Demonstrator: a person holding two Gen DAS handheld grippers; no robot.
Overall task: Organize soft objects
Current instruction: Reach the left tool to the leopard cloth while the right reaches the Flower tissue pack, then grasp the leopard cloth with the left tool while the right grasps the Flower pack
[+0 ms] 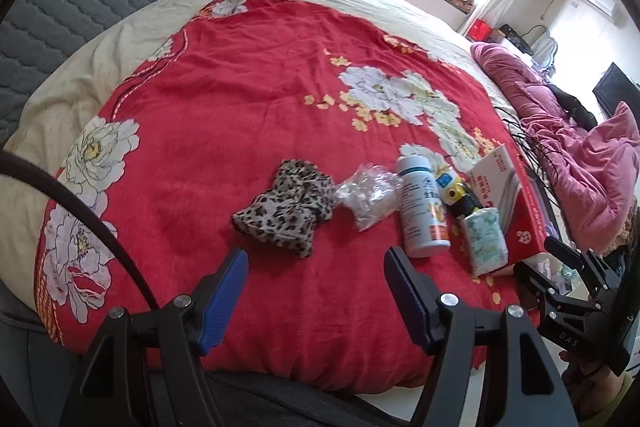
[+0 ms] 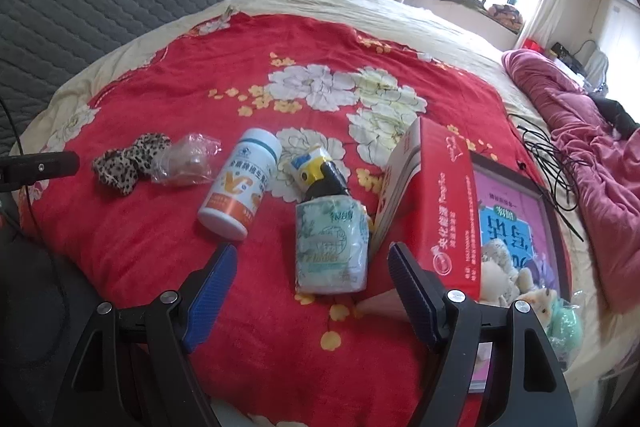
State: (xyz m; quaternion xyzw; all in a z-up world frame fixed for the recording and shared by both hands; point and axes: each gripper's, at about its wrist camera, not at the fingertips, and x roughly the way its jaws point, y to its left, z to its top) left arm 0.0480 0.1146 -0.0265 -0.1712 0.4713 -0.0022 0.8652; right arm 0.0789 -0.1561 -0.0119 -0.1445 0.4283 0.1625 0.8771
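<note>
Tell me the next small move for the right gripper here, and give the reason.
Probably ease the right gripper forward and down over the tissue pack. Both grippers are open and hold nothing, and that soft pack lies just ahead of the right one, on the red blanket between the white bottle and the red box.

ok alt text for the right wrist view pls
The open right gripper hovers over a red floral blanket, pointing at a tissue pack. Left of the pack lie a white bottle, a clear bag and a leopard cloth; a red box stands to its right.
</note>
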